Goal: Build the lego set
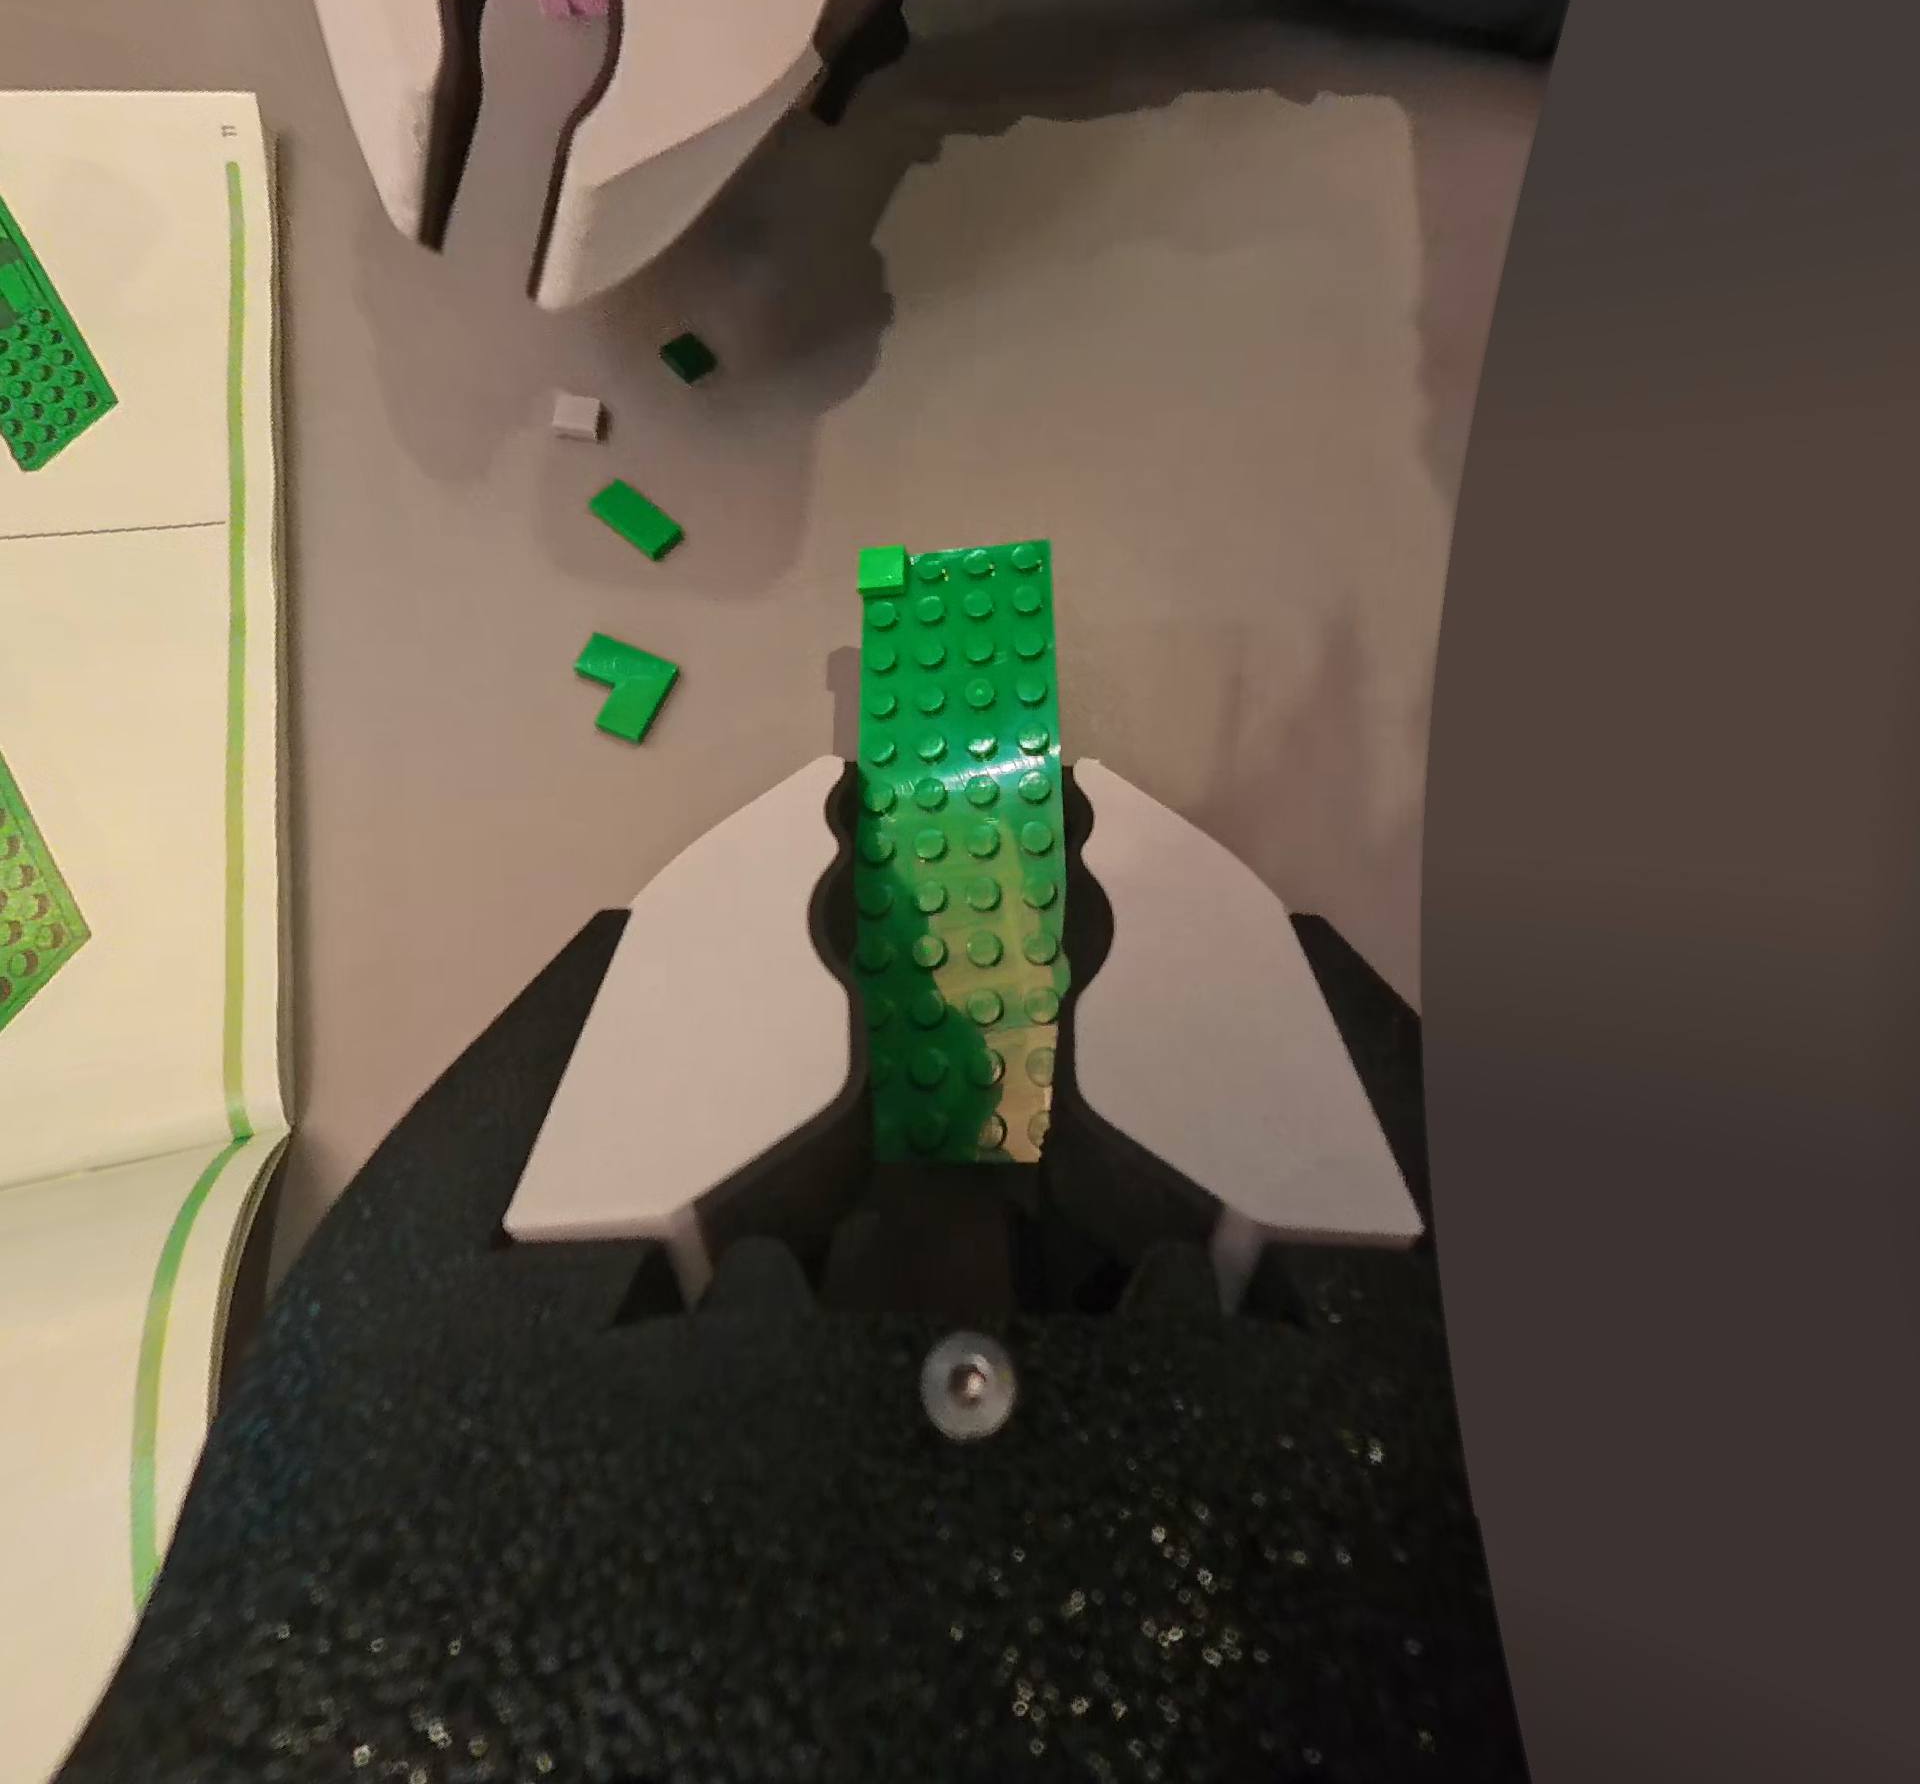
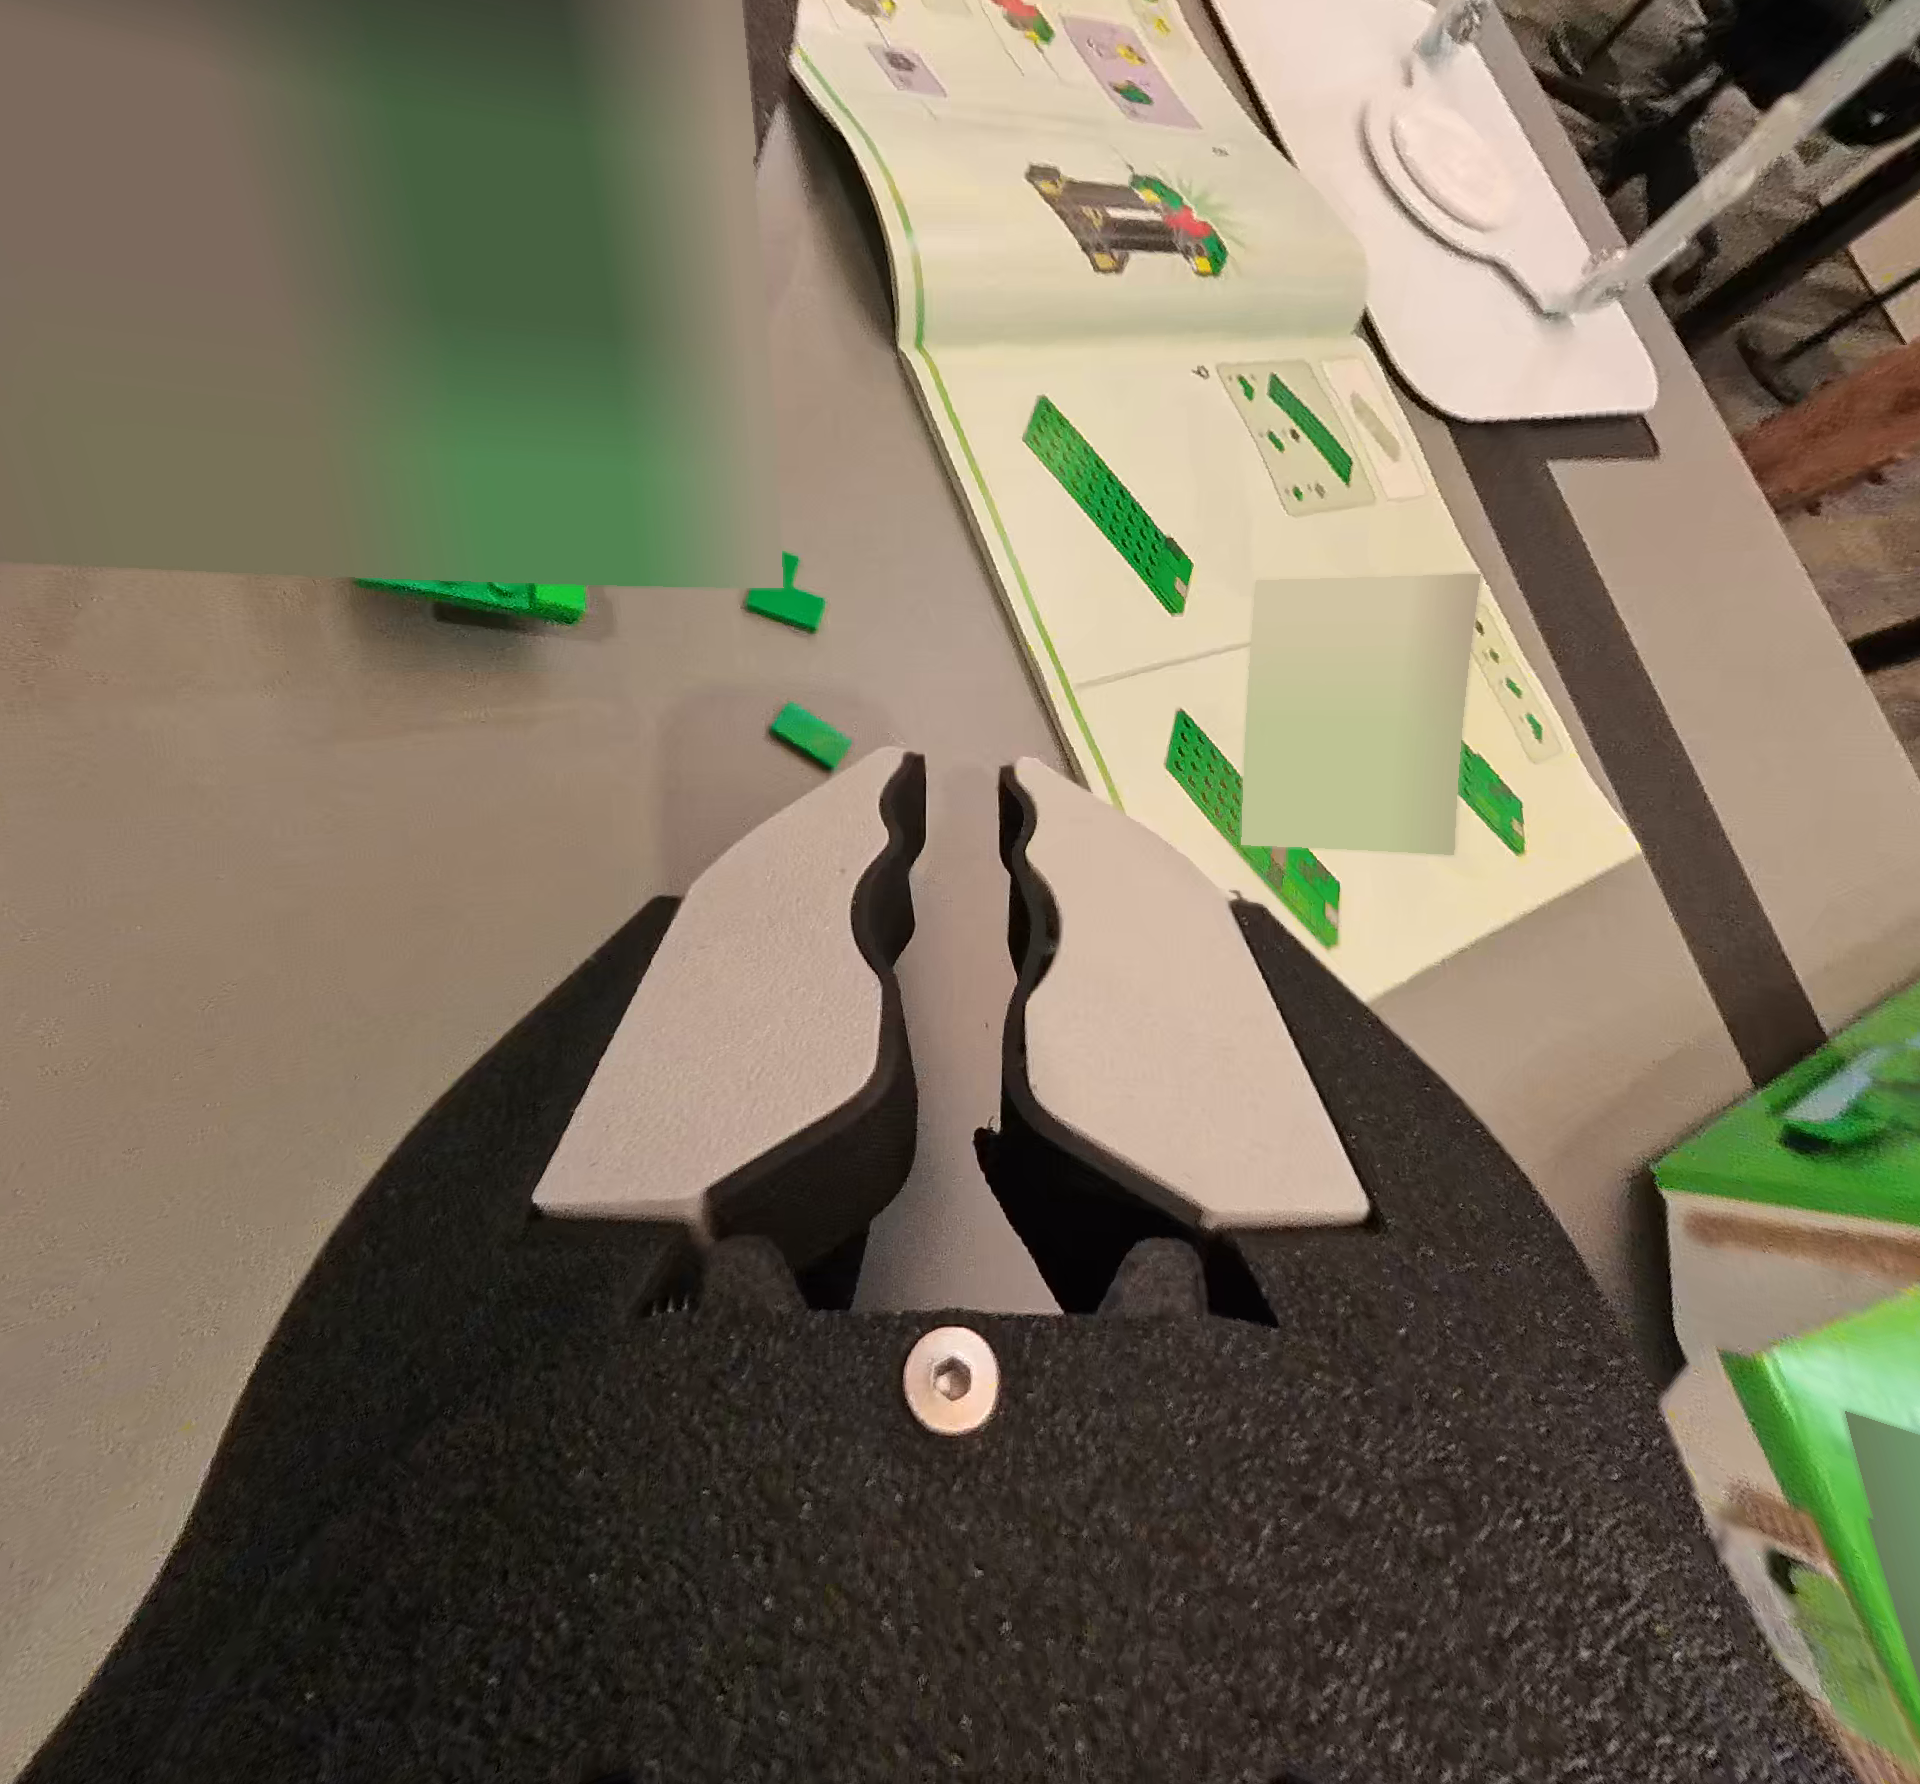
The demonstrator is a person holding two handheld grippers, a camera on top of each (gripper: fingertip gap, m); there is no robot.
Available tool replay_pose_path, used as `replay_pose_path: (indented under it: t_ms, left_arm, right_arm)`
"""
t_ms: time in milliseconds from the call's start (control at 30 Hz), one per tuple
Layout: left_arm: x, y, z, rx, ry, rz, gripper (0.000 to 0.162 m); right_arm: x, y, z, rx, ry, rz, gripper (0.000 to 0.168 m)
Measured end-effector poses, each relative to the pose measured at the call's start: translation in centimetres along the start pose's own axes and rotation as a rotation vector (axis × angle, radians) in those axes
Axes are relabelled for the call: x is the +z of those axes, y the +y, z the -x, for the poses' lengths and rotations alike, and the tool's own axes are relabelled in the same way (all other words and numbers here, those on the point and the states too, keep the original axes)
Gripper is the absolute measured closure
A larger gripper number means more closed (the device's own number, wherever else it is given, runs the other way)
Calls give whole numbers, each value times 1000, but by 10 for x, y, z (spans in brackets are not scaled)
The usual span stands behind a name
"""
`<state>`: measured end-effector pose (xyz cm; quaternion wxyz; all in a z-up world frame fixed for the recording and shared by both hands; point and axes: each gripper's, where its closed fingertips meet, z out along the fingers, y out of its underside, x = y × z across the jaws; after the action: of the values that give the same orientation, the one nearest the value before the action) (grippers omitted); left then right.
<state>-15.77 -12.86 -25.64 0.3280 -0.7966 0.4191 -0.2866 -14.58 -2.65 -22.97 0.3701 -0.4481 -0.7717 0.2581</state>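
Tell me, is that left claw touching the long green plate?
Touching. The left wrist view shows the left gripper pressing both edges of the green plate.

From my remote station, the setting reads as an office or lab workspace: a plain grey desk (image 2: 312,903) with a white monitor stand base (image 2: 1403,176) at its far right edge. An open instruction booklet (image 2: 1122,300) lies beside that base, loose green bricks (image 2: 787,604) are scattered mid-desk, and a green box (image 2: 1808,1173) sits at the near right corner.
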Motion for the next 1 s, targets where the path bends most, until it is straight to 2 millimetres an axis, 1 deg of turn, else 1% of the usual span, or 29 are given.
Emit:
replay_pose_path:
  t_ms: [67,200,333,400,467,533,600,733,867,1000]
  left_arm:
    - [0,0,0,2,-1,1,126]
    - [0,0,0,-1,1,0,126]
    - [0,0,0,1,-1,0,126]
    - [0,0,0,0,0,0,126]
    - [0,0,0,1,-2,0,126]
    - [0,0,0,3,-5,1,126]
    - [0,0,1,5,-7,2,126]
    - [1,0,1,9,-11,4,126]
    - [1,0,1,11,-12,4,126]
    - [1,0,1,14,-15,4,126]
  right_arm:
    - [-7,4,1,34,-10,2,156]
    - [-17,16,13,126,-67,41,155]
    - [-19,27,27,165,-97,78,155]
    - [-18,29,33,189,-119,81,155]
    - [-16,30,34,237,-115,96,155]
    - [-12,29,29,323,-62,103,155]
    - [-10,28,30,384,-26,122,155]
    - [-9,35,29,405,77,188,155]
    - [-5,33,31,450,66,185,158]
    - [-3,32,30,433,75,206,161]
